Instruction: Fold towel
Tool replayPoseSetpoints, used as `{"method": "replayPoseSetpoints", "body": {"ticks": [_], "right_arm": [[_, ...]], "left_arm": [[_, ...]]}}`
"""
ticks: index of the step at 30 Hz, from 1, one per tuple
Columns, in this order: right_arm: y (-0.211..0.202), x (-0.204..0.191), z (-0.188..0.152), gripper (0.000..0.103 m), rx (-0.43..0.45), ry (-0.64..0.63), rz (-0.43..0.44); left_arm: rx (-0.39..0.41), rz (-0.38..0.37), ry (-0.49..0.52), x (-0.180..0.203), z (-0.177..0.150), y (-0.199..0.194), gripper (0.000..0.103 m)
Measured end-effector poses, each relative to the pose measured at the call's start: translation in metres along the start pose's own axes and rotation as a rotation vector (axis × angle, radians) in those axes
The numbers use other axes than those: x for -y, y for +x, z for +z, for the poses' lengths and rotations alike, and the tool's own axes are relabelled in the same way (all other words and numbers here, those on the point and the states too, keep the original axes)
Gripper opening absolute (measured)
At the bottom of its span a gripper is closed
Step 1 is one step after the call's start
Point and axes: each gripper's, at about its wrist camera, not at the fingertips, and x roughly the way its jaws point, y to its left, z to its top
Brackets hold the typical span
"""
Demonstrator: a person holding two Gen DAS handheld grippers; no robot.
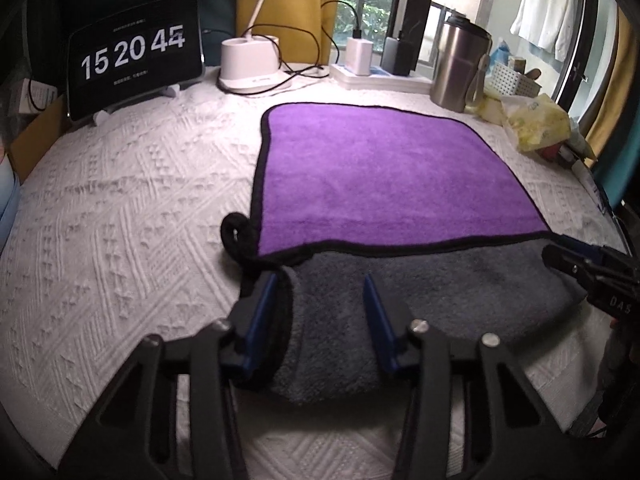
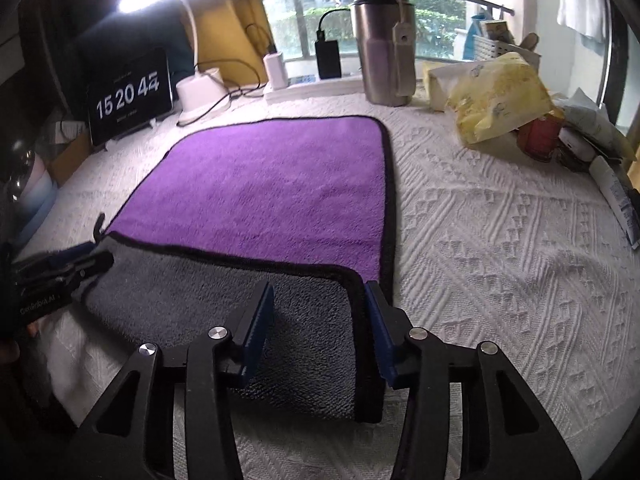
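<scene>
Both grippers [image 1: 320,312] [image 2: 320,316] gape over towel's [image 1: 384,176] folded grey edge

we see a white textured cloth [image 1: 120,208] covering the surface. at ten o'clock in the left wrist view a tablet [image 1: 134,54] on a stand reads 15 20 44. at twelve o'clock sits a white lamp base [image 1: 250,58] with black cables trailing, beside a white charger [image 1: 357,56] on a power strip. at one o'clock stands a steel tumbler [image 1: 460,64], then a white basket [image 1: 510,80] and a yellow packet [image 1: 536,122] at two o'clock. a white shirt [image 1: 546,14] hangs beyond.
</scene>
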Motion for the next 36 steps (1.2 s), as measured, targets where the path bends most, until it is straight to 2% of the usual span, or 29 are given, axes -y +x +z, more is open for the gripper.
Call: {"method": "replayPoseSetpoints", "body": {"ticks": [5, 8, 9, 12, 22, 33, 36], "right_arm": [[0.004, -0.004, 0.000, 0.035, -0.016, -0.034, -0.021], [0.003, -0.004, 0.000, 0.021, -0.012, -0.037, -0.025], [0.002, -0.004, 0.000, 0.016, -0.009, -0.037, -0.029], [-0.001, -0.006, -0.002, 0.009, 0.008, -0.044, -0.040], [-0.026, -0.008, 0.004, 0.006, 0.095, -0.049, -0.077], [-0.049, -0.010, 0.020, 0.006, 0.181, -0.061, -0.119], [-0.052, -0.010, 0.027, 0.006, 0.178, -0.055, -0.123]], "left_arm": [[-0.007, -0.002, 0.015, 0.002, -0.002, -0.001, 0.028], [-0.006, -0.023, 0.016, 0.003, -0.003, -0.003, 0.017], [-0.004, -0.030, 0.017, 0.004, -0.003, -0.004, 0.016], [0.007, -0.055, 0.014, 0.005, -0.003, -0.009, 0.015], [0.078, -0.090, 0.024, 0.010, 0.007, -0.029, 0.015], [0.142, -0.084, 0.031, 0.009, 0.022, -0.044, 0.015], [0.158, -0.084, 0.030, 0.008, 0.028, -0.048, 0.015]]}}
